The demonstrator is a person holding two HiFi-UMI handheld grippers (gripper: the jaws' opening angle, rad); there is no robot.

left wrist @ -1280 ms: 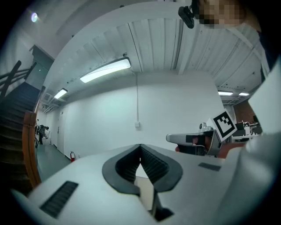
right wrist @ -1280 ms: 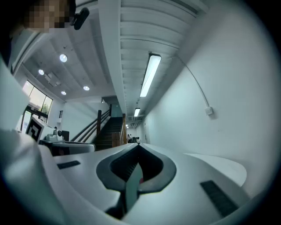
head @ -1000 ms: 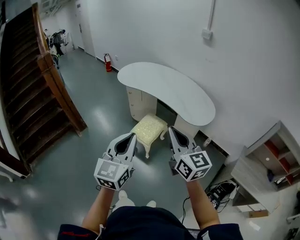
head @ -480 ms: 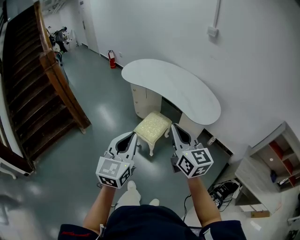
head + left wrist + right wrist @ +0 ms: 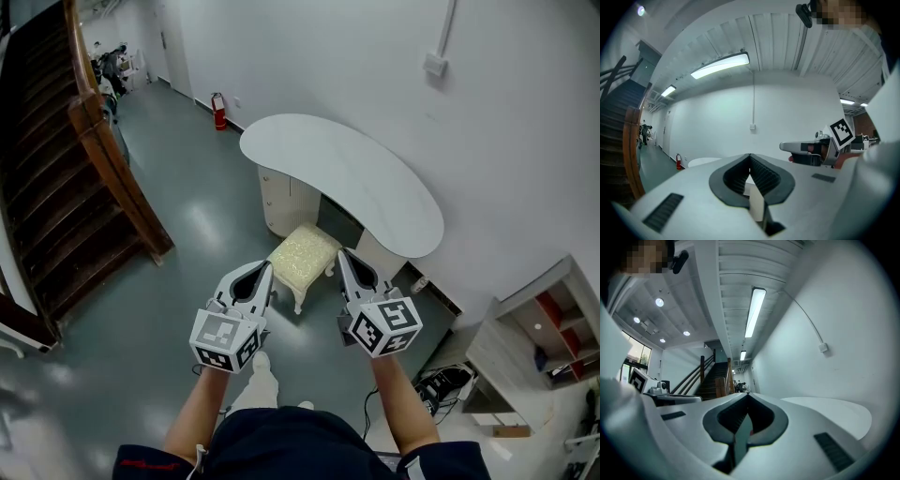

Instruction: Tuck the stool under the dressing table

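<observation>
We held the left claw [image 5: 265, 269] and right claw [image 5: 342, 257] shut on nothing, and just ahead between their tips the cream-cushioned, white-legged stool [image 5: 302, 255] stood mostly out from the white kidney-shaped dressing table [image 5: 347, 178] beyond, so by our judgement the tuck remained.

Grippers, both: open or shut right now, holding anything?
Left white two-jaw gripper: shut, jaws tip to tip, holding nothing.
Right white two-jaw gripper: shut, jaws tip to tip, holding nothing.
</observation>
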